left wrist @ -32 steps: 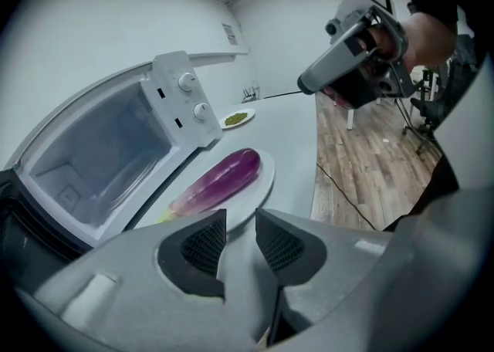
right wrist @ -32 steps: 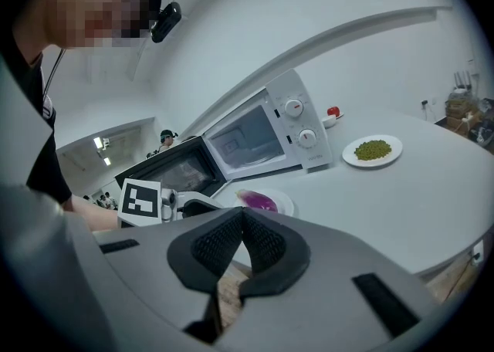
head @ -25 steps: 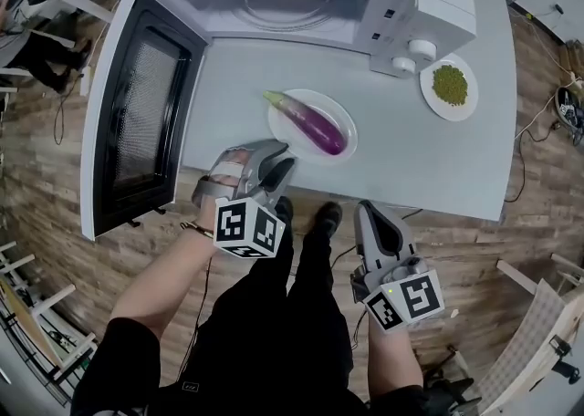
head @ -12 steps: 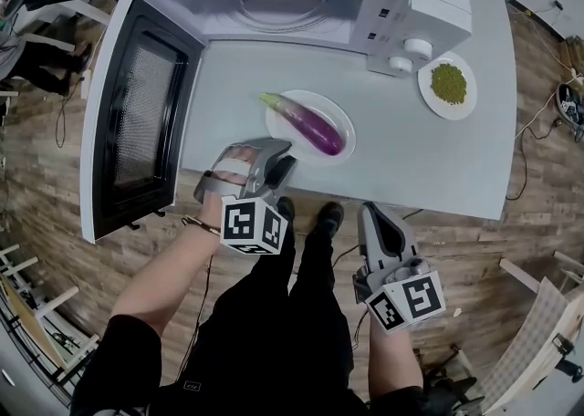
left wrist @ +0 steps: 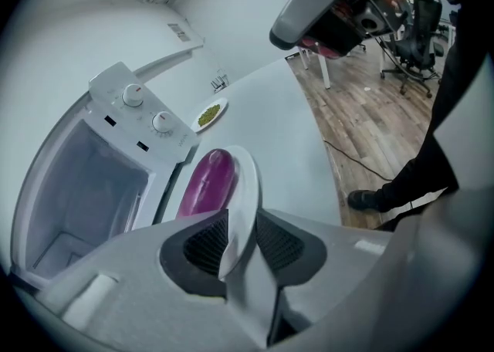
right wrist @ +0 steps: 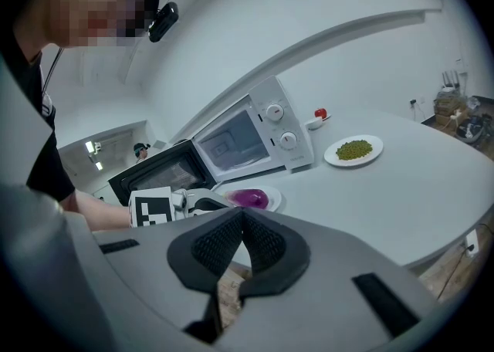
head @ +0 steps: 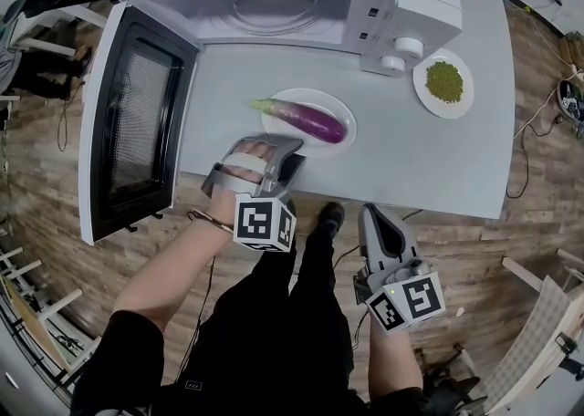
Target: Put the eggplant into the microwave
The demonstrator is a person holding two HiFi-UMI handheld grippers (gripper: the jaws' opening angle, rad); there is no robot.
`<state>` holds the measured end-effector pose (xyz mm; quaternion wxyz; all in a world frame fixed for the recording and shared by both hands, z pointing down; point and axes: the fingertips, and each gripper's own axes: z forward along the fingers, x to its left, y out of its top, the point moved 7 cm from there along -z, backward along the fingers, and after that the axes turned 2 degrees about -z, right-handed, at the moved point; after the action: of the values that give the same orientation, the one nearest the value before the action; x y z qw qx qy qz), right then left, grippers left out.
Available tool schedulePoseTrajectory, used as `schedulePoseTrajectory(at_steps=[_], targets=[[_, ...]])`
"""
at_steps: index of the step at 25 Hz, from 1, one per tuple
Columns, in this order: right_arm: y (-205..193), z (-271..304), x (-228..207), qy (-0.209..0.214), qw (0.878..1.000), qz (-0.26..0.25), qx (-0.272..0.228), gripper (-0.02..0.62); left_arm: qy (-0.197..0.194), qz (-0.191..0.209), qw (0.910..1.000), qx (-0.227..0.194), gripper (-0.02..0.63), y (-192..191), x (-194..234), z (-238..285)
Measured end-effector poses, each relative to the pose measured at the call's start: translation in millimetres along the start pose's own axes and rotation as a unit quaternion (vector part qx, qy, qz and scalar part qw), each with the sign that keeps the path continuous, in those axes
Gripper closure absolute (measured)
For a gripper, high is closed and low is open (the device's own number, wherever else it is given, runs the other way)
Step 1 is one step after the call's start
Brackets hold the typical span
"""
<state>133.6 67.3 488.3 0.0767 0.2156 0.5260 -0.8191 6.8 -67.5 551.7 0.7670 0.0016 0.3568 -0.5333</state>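
Observation:
A purple eggplant (head: pixel 315 121) with a green stem lies on a white plate (head: pixel 339 109) on the grey table, in front of the open microwave (head: pixel 274 8). My left gripper (head: pixel 290 161) is at the plate's near edge. In the left gripper view its jaws are shut on the plate's rim (left wrist: pixel 241 188), with the eggplant (left wrist: pixel 206 183) just beyond them. My right gripper (head: pixel 375 220) hangs below the table's near edge, shut and empty. In the right gripper view the right gripper (right wrist: pixel 241 223) faces the eggplant (right wrist: pixel 248 198) and the microwave (right wrist: pixel 239 138).
The microwave door (head: pixel 132 127) stands swung open at the left. A small white plate of green peas (head: pixel 443 83) sits to the right of the microwave, beside its knobs (head: pixel 408 47). The table edge (head: pixel 411 202) runs just ahead of my body; a wooden floor lies below.
My left gripper has moved forward and right onto the plate's near rim. The plate and eggplant have turned a little, the stem swinging left. The right gripper has stayed put.

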Motion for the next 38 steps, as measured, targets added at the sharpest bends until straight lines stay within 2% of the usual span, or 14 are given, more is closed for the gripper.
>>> schedulePoseTrajectory(at_steps=[9,13,17,30,38], targets=[[0.0,-3.7,-7.9,-0.005,1.000,0.003,0.000,0.581,0.011,0.036,0.9993,-0.004,0.499,12.3,5.5,11.7],[-0.7,-3.1,-9.7,-0.006,1.000,0.005,-0.001,0.581,0.026,0.064,0.9976,0.001,0.503,14.6,8.0,15.8],[-2.6,-2.2,-8.9,-0.005,1.000,0.006,0.001,0.581,0.024,0.050,0.9985,-0.001,0.552,14.7,6.6,19.0],[-6.3,3.6,-5.7,-0.002,1.000,0.008,0.006,0.581,0.056,0.073,0.9957,-0.013,0.566,10.9,1.8,14.9],[-5.9,5.1,-5.5,-0.001,1.000,0.007,0.007,0.581,0.081,0.069,0.9938,-0.031,0.577,12.5,5.9,8.4]])
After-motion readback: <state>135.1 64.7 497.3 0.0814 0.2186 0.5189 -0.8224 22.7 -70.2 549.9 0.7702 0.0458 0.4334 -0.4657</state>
